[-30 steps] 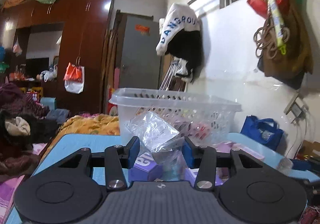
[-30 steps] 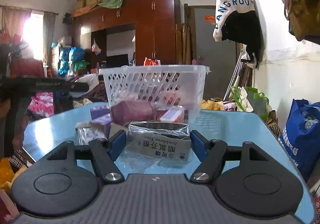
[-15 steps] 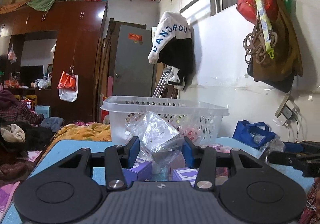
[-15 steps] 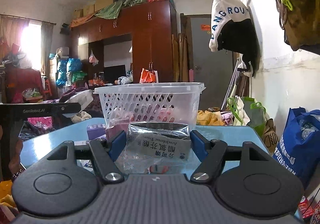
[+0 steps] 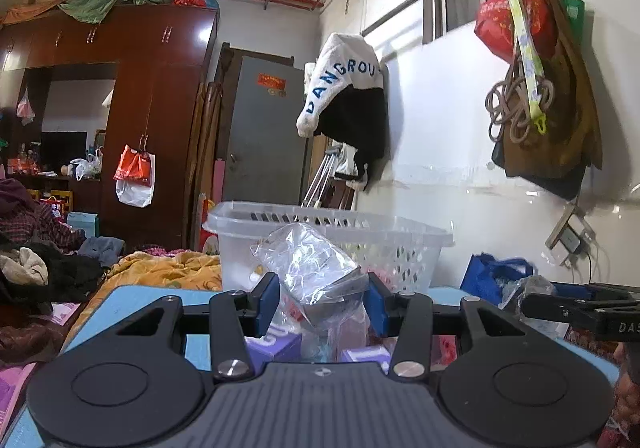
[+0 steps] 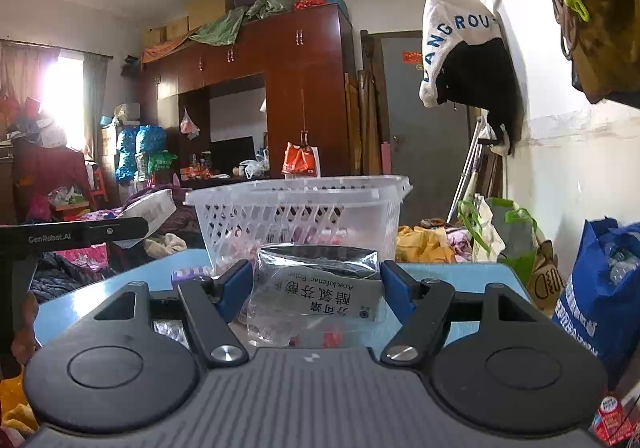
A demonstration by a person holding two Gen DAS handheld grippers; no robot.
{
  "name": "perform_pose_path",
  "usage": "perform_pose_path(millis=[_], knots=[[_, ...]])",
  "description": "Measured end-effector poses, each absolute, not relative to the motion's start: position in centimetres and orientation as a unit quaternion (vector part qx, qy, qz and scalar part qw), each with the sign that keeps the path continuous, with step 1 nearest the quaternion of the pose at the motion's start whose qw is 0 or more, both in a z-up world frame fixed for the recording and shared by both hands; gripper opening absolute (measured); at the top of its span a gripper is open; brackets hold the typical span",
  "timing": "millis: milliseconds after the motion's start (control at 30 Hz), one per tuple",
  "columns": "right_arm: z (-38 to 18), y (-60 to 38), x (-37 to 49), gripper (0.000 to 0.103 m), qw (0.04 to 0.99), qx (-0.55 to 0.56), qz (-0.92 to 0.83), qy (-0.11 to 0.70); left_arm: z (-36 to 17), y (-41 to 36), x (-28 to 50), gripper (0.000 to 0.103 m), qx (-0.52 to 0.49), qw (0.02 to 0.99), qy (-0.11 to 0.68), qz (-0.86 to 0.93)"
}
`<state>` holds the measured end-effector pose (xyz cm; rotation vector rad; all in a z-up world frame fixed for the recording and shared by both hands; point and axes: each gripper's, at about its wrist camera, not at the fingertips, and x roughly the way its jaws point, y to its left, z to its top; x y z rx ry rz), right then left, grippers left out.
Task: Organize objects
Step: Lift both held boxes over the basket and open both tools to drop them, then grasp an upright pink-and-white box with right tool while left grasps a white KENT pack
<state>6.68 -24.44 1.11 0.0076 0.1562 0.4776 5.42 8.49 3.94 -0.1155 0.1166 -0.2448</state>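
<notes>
Left wrist view showed me the left gripper (image 5: 322,302) closed on a clear bag (image 5: 310,268), and its blue pads pressed the crumpled plastic from both sides. The bag stood out ahead of the fingertips, lifted above the blue table (image 5: 132,298). Beyond it the white basket (image 5: 400,234) waited near the table's far edge, with some pink packs already inside, so I judged the sorting was partly done. Purple boxes (image 5: 276,346) lay on the table under the bag and were left to do.

On the right wrist view, the right gripper (image 6: 316,288) held a medicine packet (image 6: 320,288) flat between its pads. The packet was short of the basket (image 6: 296,203), not above its rim. Both things were not yet dropped in.
</notes>
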Motion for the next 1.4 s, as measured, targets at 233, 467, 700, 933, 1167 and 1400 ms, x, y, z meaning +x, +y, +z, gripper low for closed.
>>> perform_pose_path(millis=[233,467,700,933,1167,1400], knots=[[5.2,-23.8,11.1,0.073,0.965,0.019,0.249,0.079,8.3,8.8,8.2,0.05,-0.055,0.99,0.032,-0.129],[9.3,-19.7,18.9,0.073,0.968,-0.022,0.227,0.108,12.7,6.5,16.0,0.05,-0.029,0.991,0.062,-0.114],[8.1,-17.4,23.1,0.103,0.967,-0.039,0.2,0.154,10.6,5.9,23.0,0.077,-0.017,0.981,0.166,-0.102],[5.6,-21.8,17.1,0.103,0.972,-0.006,0.187,0.142,7.6,7.8,16.6,0.084,-0.02,0.983,0.145,-0.115],[1.2,-24.1,13.4,0.103,0.956,0.011,0.209,0.207,4.2,8.5,12.0,0.086,-0.009,0.973,0.192,-0.13],[0.4,-22.6,13.4,0.08,0.952,-0.016,0.213,0.219,1.5,8.3,12.6,0.086,0.041,0.961,0.255,-0.1]])
